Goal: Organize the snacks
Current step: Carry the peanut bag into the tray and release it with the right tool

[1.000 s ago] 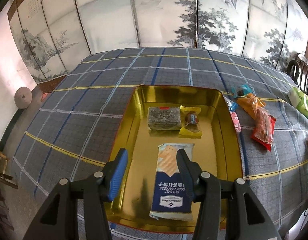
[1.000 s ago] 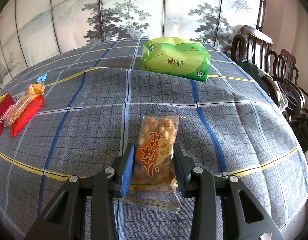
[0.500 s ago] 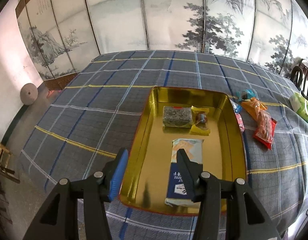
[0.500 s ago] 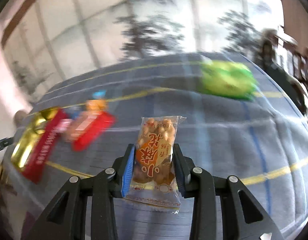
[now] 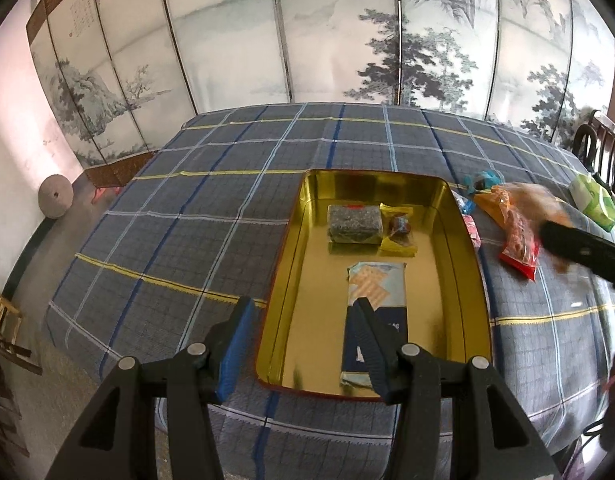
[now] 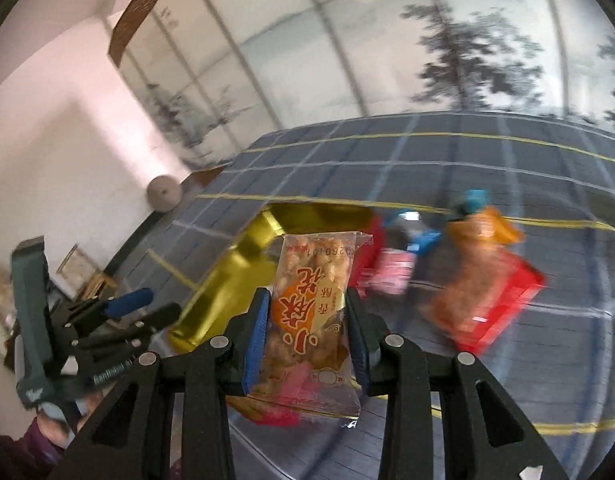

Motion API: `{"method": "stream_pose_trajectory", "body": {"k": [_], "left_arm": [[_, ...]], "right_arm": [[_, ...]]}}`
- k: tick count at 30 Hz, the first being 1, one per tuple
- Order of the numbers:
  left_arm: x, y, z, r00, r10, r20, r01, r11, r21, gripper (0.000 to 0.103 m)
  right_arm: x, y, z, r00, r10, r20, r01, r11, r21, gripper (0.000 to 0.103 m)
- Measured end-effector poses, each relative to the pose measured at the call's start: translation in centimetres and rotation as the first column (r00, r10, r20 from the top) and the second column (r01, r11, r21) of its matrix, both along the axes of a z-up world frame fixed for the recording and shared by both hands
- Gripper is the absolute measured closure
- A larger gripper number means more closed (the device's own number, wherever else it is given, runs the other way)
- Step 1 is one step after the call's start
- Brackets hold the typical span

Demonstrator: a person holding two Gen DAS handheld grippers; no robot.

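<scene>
Right wrist view: right claw (image 6: 307, 328) clamped on a peanut snack packet (image 6: 313, 304), its long axis running out along the fingers, clear of the surface (image 6: 547, 168); the gold tin (image 6: 243, 264) lies just ahead and slightly left, so this hand looks nearer the drop. Left wrist view: left claw (image 5: 303, 344) stands apart and empty over the tin's near edge, above the cracker pack (image 5: 377, 304) inside.

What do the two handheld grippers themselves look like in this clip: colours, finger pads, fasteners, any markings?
Both are matte black frames with angular cut-out arms and silver round fasteners. The left gripper and right gripper each carry one blue ribbed pad and one dark one. In the right wrist view, the left gripper's body shows small white lettering, too blurred to read.
</scene>
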State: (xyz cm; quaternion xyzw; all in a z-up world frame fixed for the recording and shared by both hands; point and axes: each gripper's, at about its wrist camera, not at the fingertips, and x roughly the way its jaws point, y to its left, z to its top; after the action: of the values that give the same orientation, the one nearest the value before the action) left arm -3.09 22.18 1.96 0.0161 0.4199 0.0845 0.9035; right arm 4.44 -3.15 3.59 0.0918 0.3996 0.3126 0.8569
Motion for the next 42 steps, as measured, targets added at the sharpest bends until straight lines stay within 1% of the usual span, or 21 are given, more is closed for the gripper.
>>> {"method": "stream_pose_trajectory", "body": {"k": [2, 5, 9, 12, 13, 15, 16, 17, 18, 20, 23, 25, 27, 31, 35, 36, 37, 39, 40, 41, 42], "left_arm": [[-0.2, 0.0, 0.1, 1.000, -0.010, 0.004, 0.010, 1.000, 0.000, 0.051], [-0.2, 0.0, 0.1, 1.000, -0.015, 0.008, 0.015, 1.000, 0.002, 0.051], [0.1, 0.2, -0.3, 1.000, -0.018, -0.003, 0.018, 1.000, -0.013, 0.051], [0.3, 0.3, -0.8, 1.000, -0.019, -0.013, 0.018, 1.000, -0.020, 0.051], [0.4, 0.3, -1.0, 1.000, -0.020, -0.018, 0.019, 1.000, -0.022, 0.051], [0.6, 0.4, -1.4, 0.999, -0.021, -0.028, 0.020, 0.999, -0.026, 0.051], [0.6, 0.4, -1.5, 0.999, -0.021, -0.032, 0.020, 0.999, -0.028, 0.051], [0.7, 0.4, -1.6, 0.999, -0.021, -0.035, 0.020, 0.999, -0.030, 0.051], [0.8, 0.5, -1.7, 0.999, -0.022, -0.038, 0.021, 0.999, -0.034, 0.051], [0.8, 0.5, -1.7, 0.999, -0.024, -0.035, 0.022, 0.999, -0.044, 0.051], [1.0, 0.2, -1.9, 0.999, -0.033, -0.041, 0.030, 0.997, -0.064, 0.051], [1.2, -0.3, -2.2, 0.998, -0.045, -0.050, 0.041, 0.996, -0.073, 0.051], [1.4, -0.7, -2.4, 0.996, -0.058, -0.061, 0.054, 0.996, -0.065, 0.051], [1.7, -1.1, -2.7, 0.995, -0.072, -0.073, 0.068, 0.996, -0.050, 0.051], [2.0, -1.1, -2.7, 0.995, -0.068, -0.078, 0.063, 0.996, -0.061, 0.051], [2.1, -1.2, -2.7, 0.994, -0.069, -0.080, 0.064, 0.996, -0.064, 0.051], [2.2, -1.2, -2.8, 0.994, -0.071, -0.085, 0.066, 0.996, -0.063, 0.051], [2.4, -1.5, -3.0, 0.993, -0.075, -0.093, 0.070, 0.996, -0.056, 0.051], [2.5, -1.6, -3.1, 0.992, -0.078, -0.099, 0.073, 0.996, -0.052, 0.051], [2.6, -1.7, -3.1, 0.992, -0.079, -0.103, 0.075, 0.996, -0.050, 0.051], [2.7, -1.8, -3.2, 0.991, -0.081, -0.107, 0.076, 0.996, -0.048, 0.051]], "right_arm": [[0.1, 1.1, -0.7, 0.999, 0.041, -0.009, -0.041, 0.999, -0.012, 0.070], [0.6, 2.9, -1.7, 0.997, 0.065, -0.035, -0.066, 0.997, -0.028, 0.070], [1.3, 3.3, -2.8, 0.994, 0.085, -0.064, -0.088, 0.995, -0.041, 0.068], [1.8, 2.7, -3.0, 0.993, 0.086, -0.078, -0.088, 0.996, -0.022, 0.066], [1.8, 1.5, -2.9, 0.993, 0.083, -0.079, -0.084, 0.996, -0.003, 0.066], [2.8, 1.5, -2.0, 0.996, 0.063, -0.063, -0.062, 0.998, 0.023, 0.059], [2.9, 0.8, -1.4, 0.998, 0.044, -0.049, -0.042, 0.999, 0.034, 0.058], [3.0, -1.3, -0.9, 0.999, 0.021, -0.036, -0.020, 0.999, 0.031, 0.058], [3.1, -1.6, -0.7, 0.999, 0.010, -0.031, -0.010, 1.000, 0.011, 0.058], [3.9, -3.4, -0.7, 0.999, -0.013, -0.035, 0.009, 0.994, -0.105, 0.057], [5.2, -4.8, -2.0, 0.995, -0.029, -0.093, 0.010, 0.980, -0.199, 0.057], [5.3, -4.7, -2.4, 0.996, -0.016, -0.084, -0.005, 0.970, -0.242, 0.059], [5.6, -3.9, -2.9, 0.997, 0.013, -0.078, -0.035, 0.955, -0.295, 0.064], [6.8, -0.8, -4.0, 0.989, 0.128, -0.070, -0.145, 0.921, -0.362, 0.065], [7.9, 0.6, -3.5, 0.975, 0.220, -0.018, -0.207, 0.887, -0.413, 0.065], [8.2, 1.7, -3.3, 0.970, 0.241, -0.016, -0.226, 0.881, -0.416, 0.065], [8.3, 1.8, -3.0, 0.959, 0.284, -0.005, -0.258, 0.867, -0.426, 0.065], [9.5, 4.7, -2.7, 0.938, 0.346, 0.012, -0.301, 0.831, -0.469, 0.065], [9.8, 5.6, -2.9, 0.919, 0.393, 0.005, -0.341, 0.804, -0.486, 0.065], [9.8, 6.3, -3.0, 0.893, 0.451, -0.011, -0.395, 0.770, -0.502, 0.064], [9.9, 6.8, -3.0, 0.873, 0.487, -0.017, -0.422, 0.738, -0.526, 0.061]]}}
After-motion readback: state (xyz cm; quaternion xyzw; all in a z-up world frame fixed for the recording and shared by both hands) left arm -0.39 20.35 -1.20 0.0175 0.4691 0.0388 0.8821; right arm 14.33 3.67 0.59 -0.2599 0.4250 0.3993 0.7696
